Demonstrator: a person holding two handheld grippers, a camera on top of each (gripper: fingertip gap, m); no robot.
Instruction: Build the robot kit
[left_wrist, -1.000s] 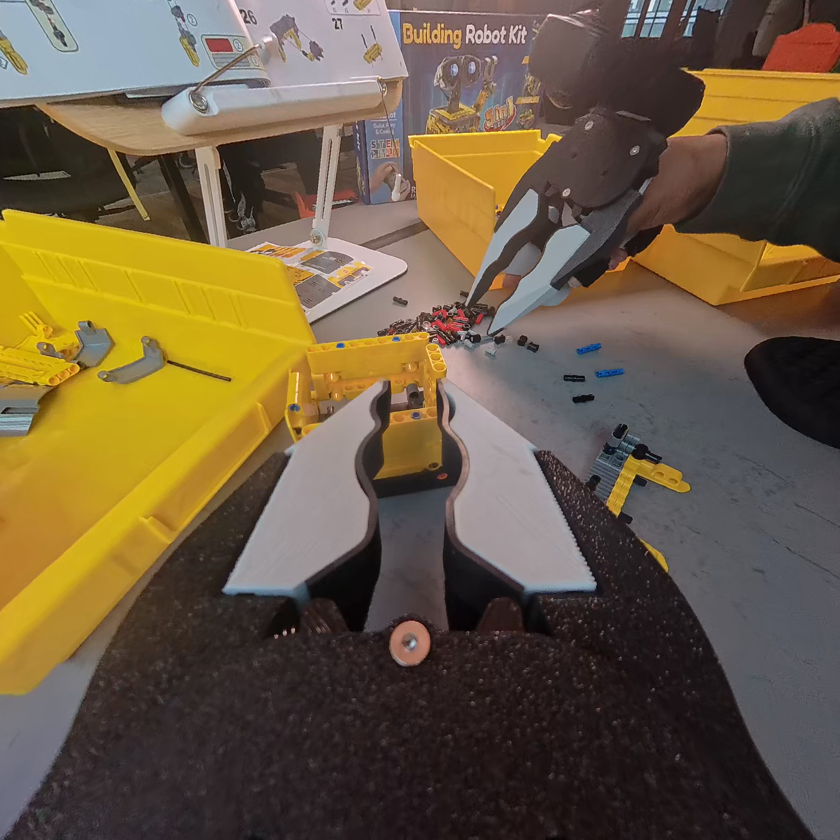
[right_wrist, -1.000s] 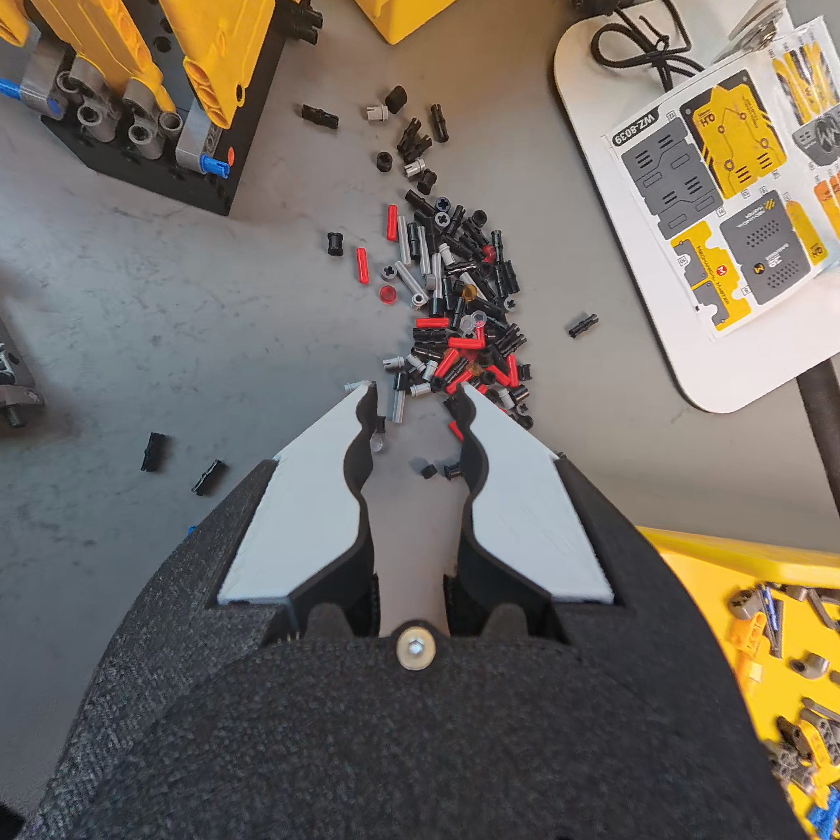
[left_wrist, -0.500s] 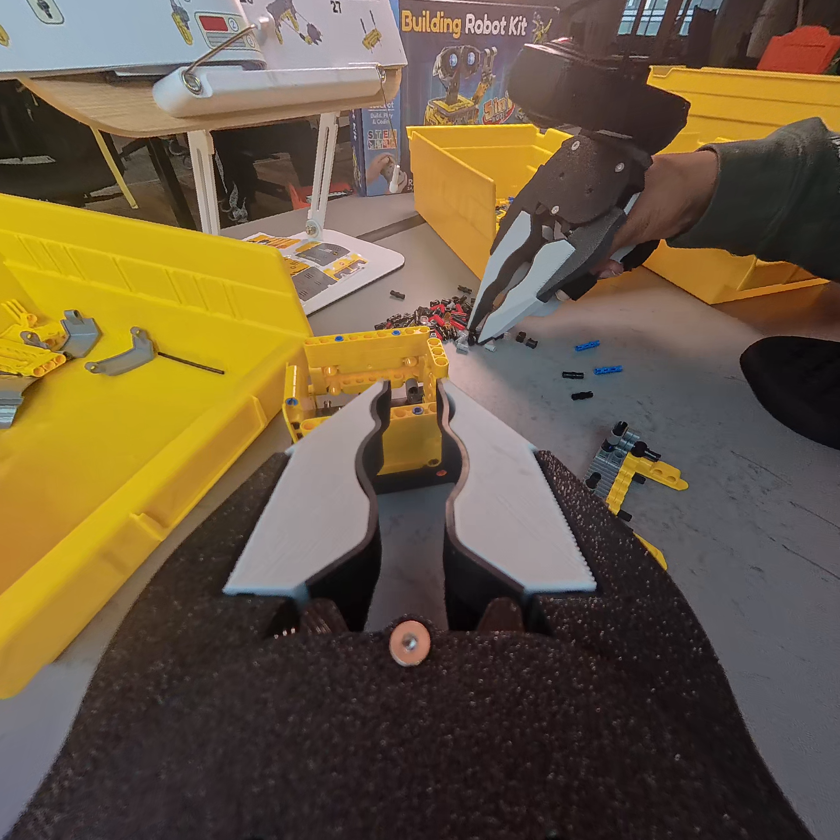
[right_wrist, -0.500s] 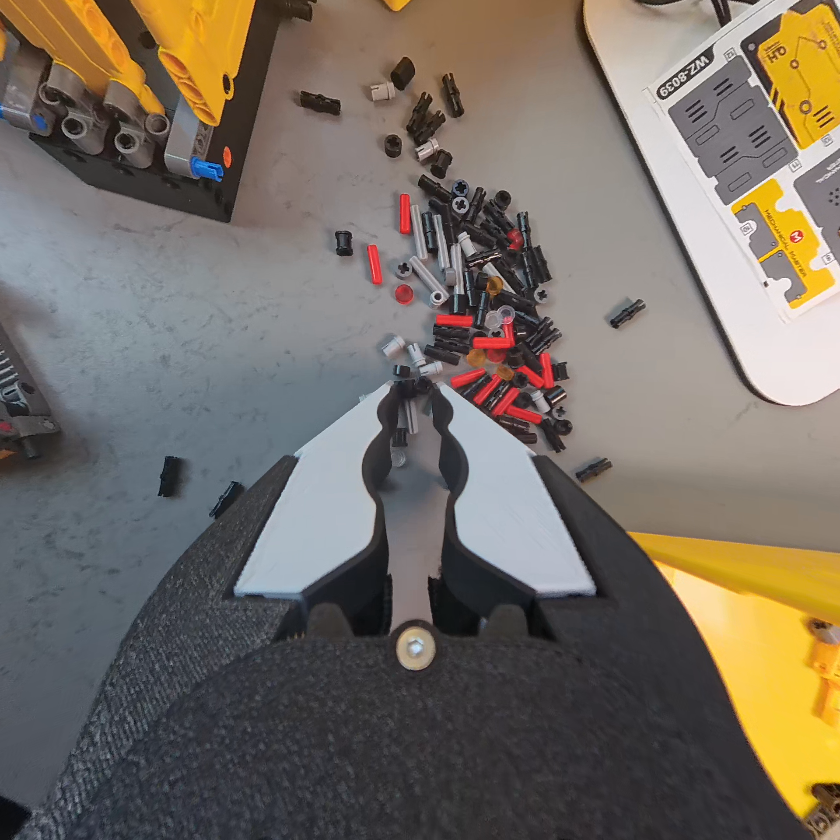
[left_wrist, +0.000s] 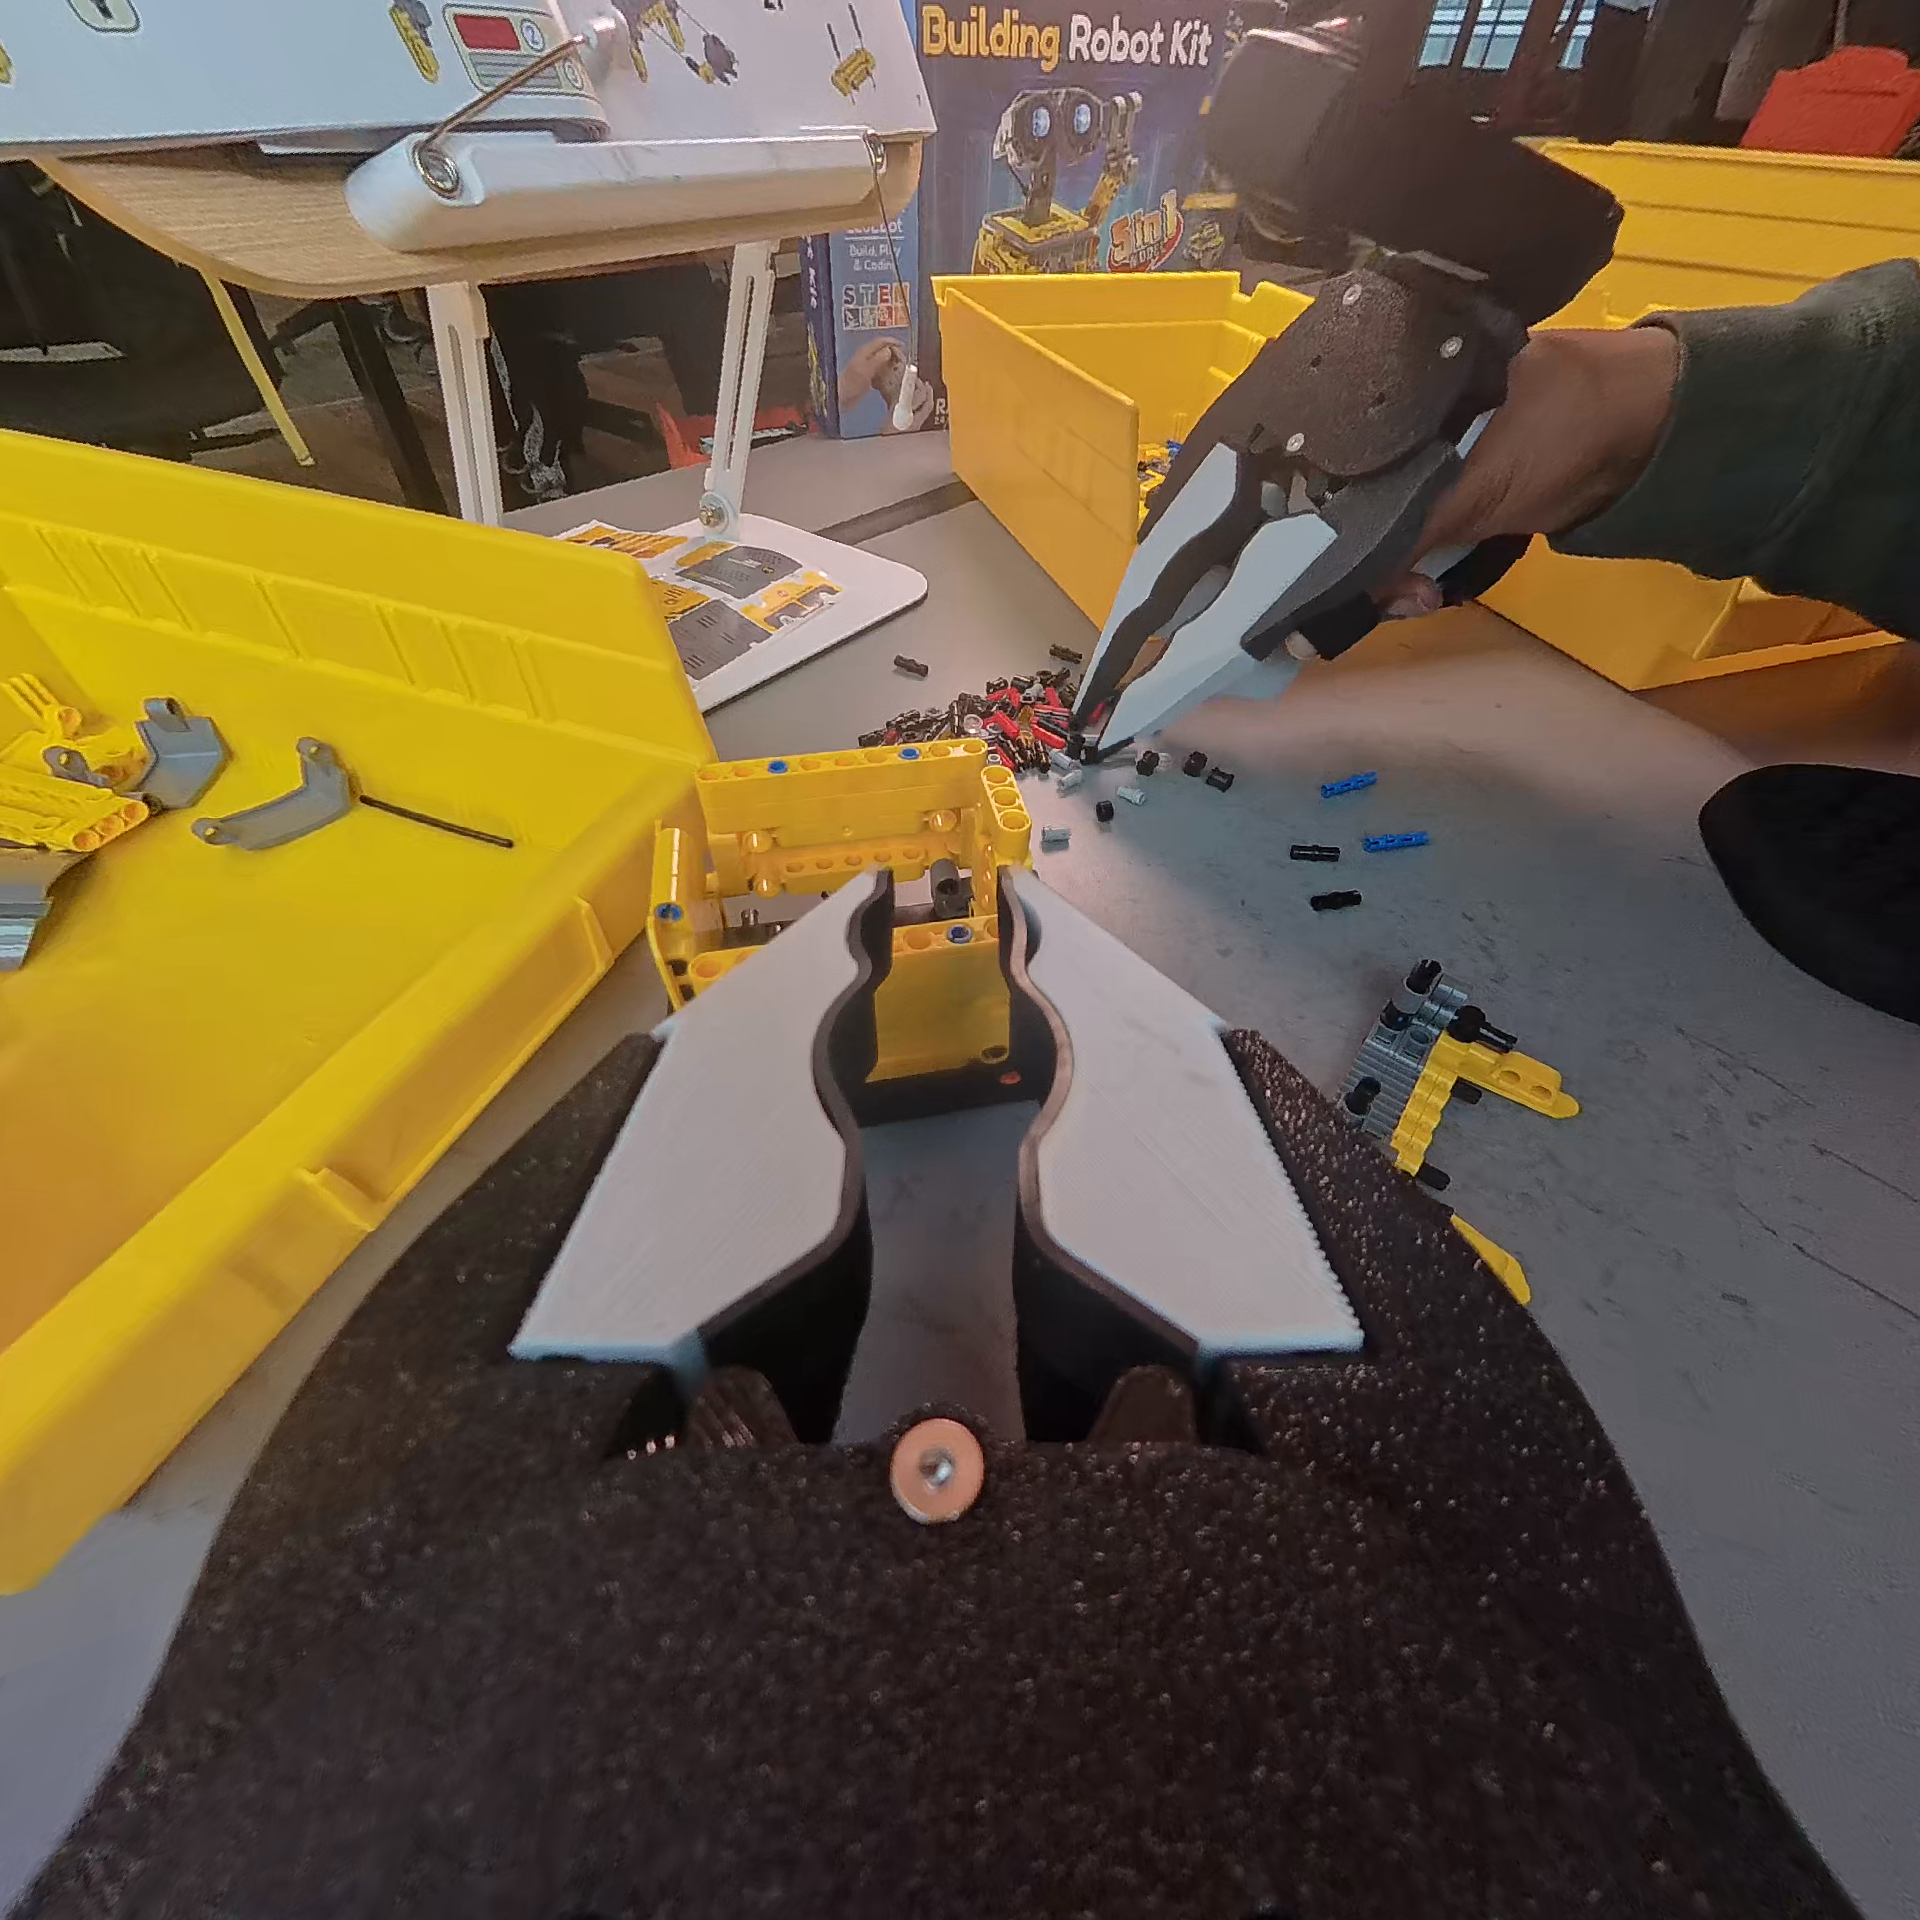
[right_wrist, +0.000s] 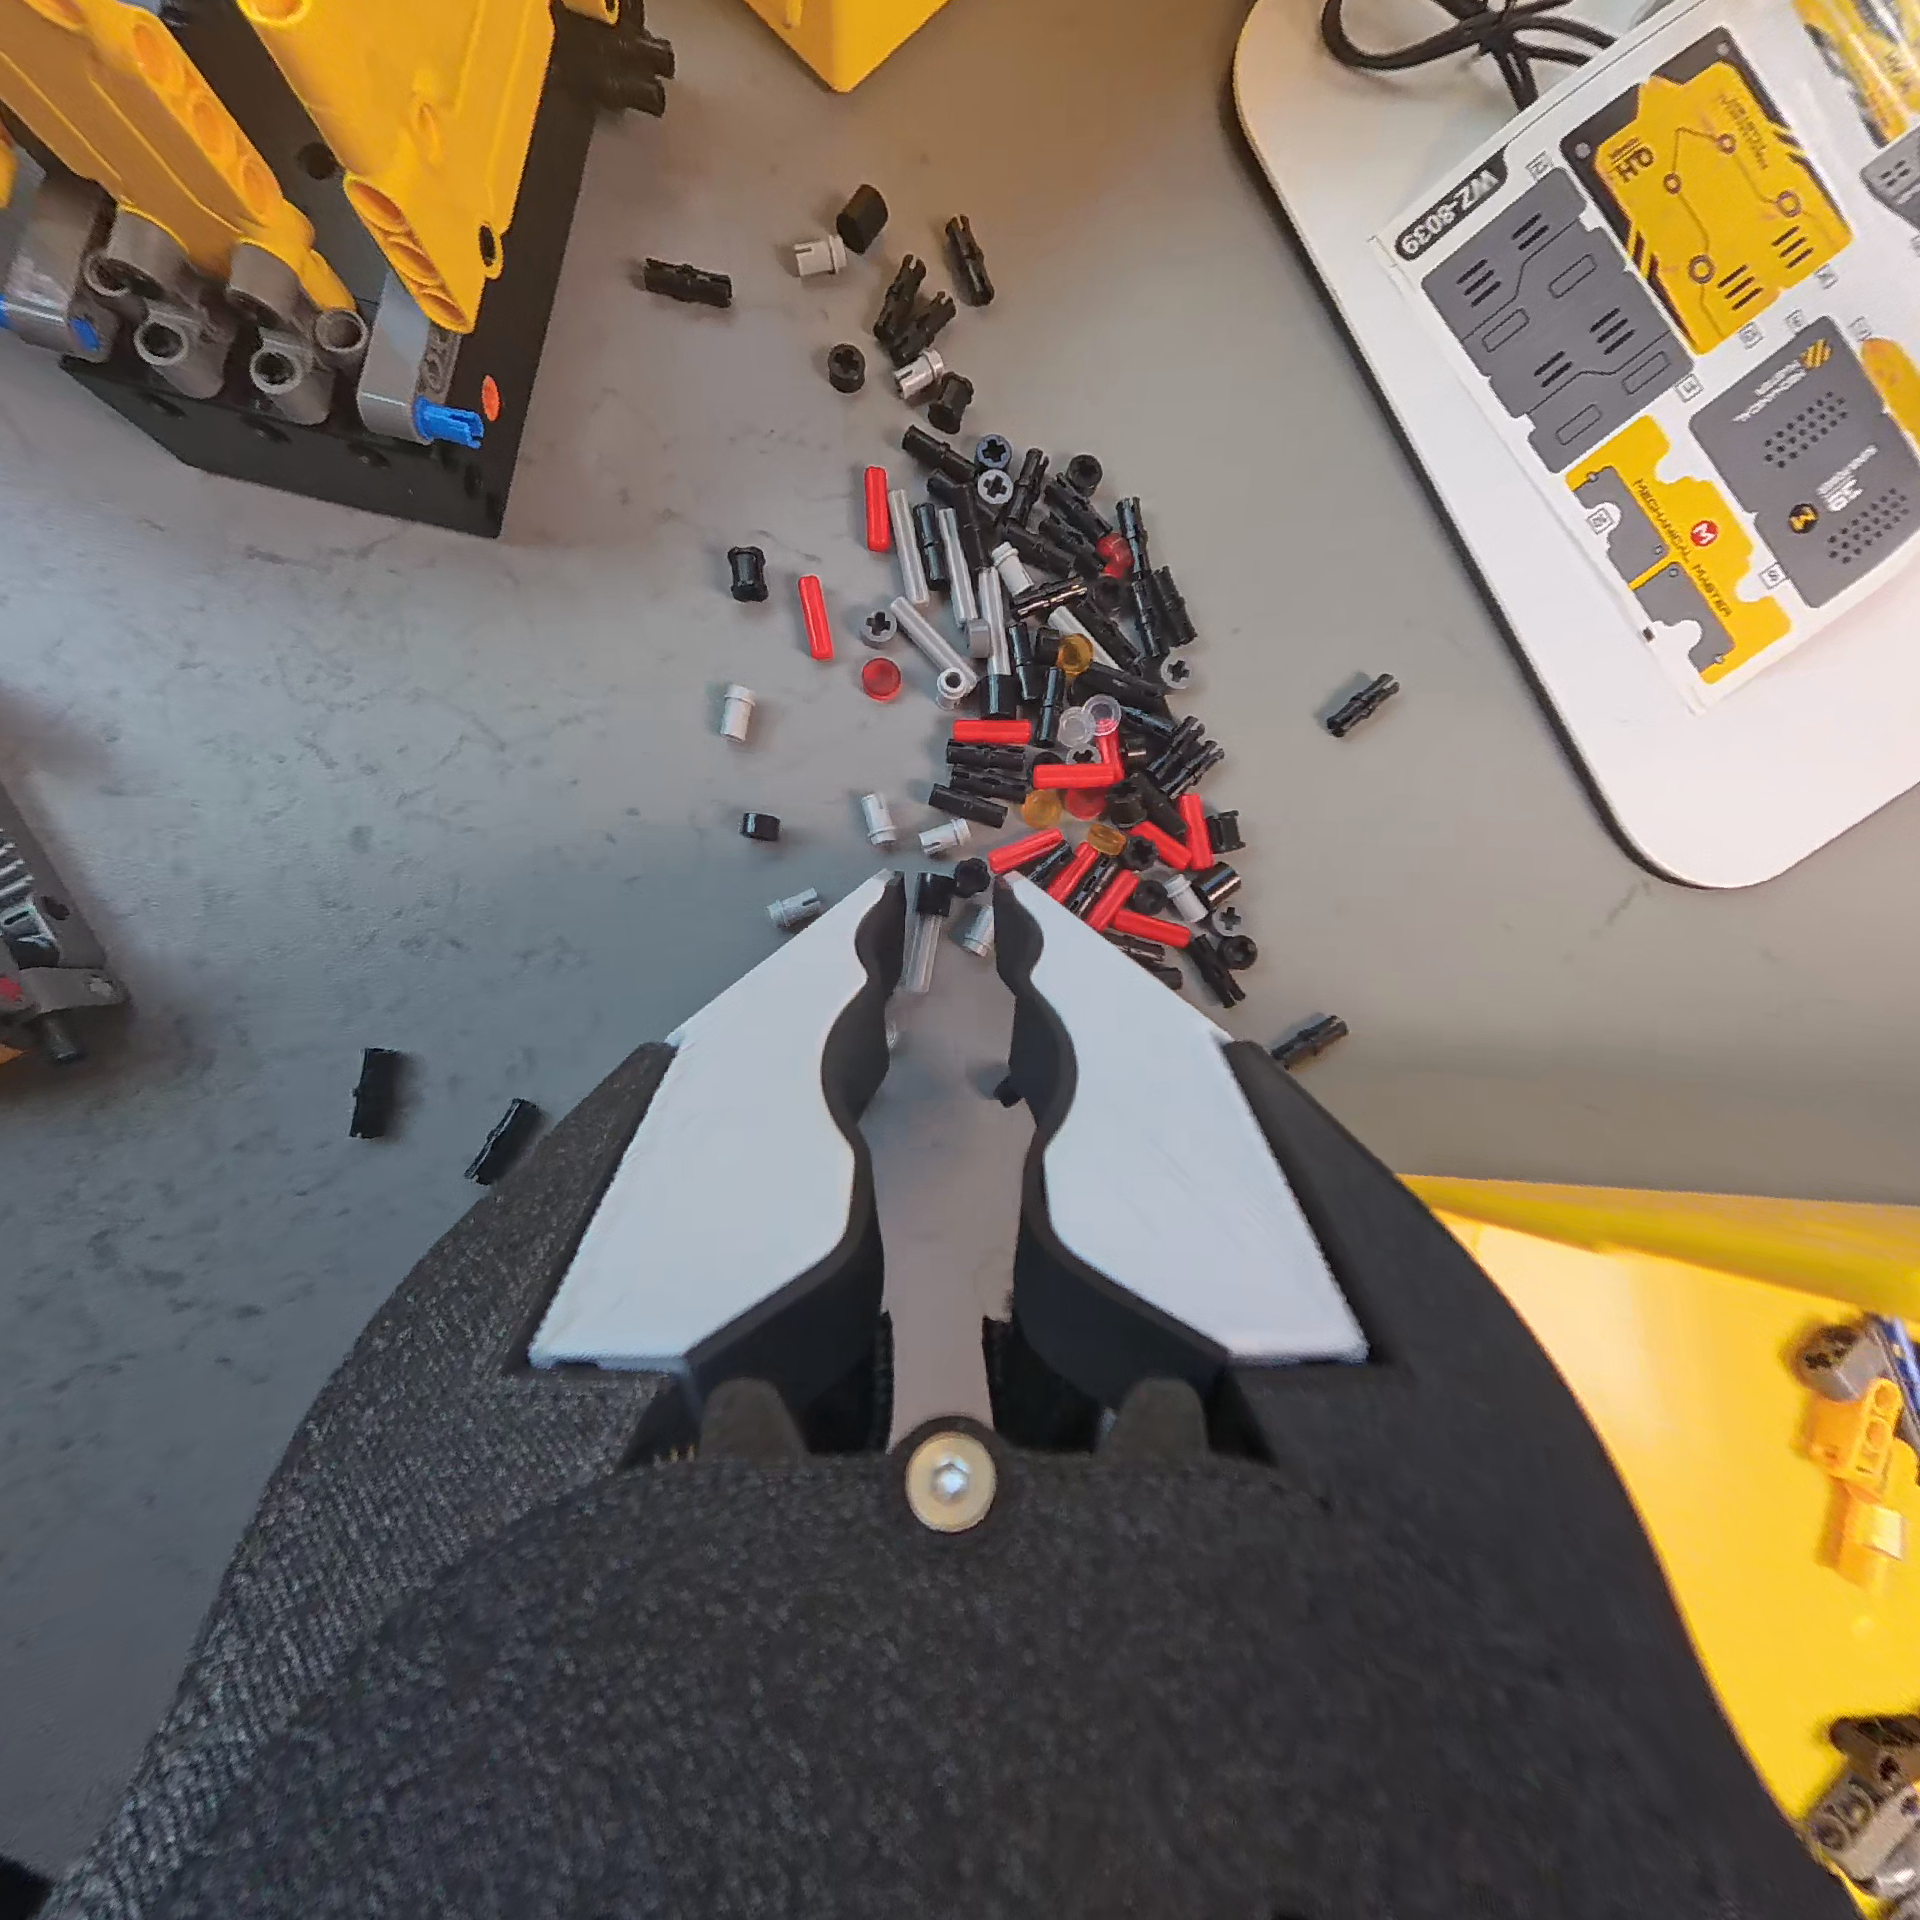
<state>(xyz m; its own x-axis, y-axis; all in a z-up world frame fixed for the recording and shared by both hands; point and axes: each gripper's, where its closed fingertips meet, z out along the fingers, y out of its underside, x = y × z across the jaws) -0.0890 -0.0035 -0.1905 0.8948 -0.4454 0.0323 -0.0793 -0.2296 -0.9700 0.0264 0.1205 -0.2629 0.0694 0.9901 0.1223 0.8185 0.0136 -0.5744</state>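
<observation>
My left gripper (left_wrist: 943, 894) is shut on the yellow block of a yellow-and-black brick assembly (left_wrist: 852, 810) that stands on the grey table; the assembly also shows in the right wrist view (right_wrist: 312, 260). My right gripper (right_wrist: 948, 888), also in the left wrist view (left_wrist: 1089, 732), points down with its tips at the near edge of a pile of small black, red and grey pins (right_wrist: 1049, 665). Its jaws stand narrowly apart. A grey pin with a black end (right_wrist: 923, 935) and a small grey piece (right_wrist: 977, 927) lie between the tips, not clamped.
A yellow tray (left_wrist: 312, 1039) with grey and yellow parts lies at the left. A white stand base with a sticker sheet (right_wrist: 1662, 436) is beyond the pile. A yellow bin (left_wrist: 1039, 416) is at the back, a small grey-yellow sub-assembly (left_wrist: 1434, 1070) at the right. Loose blue pins (left_wrist: 1392, 840) lie nearby. Tip to tip, the grippers are about 20 cm apart.
My right gripper came down to the near edge of the pin pile and its jaws narrowed from wide open to a small gap around a few pins. My left gripper kept its hold.
</observation>
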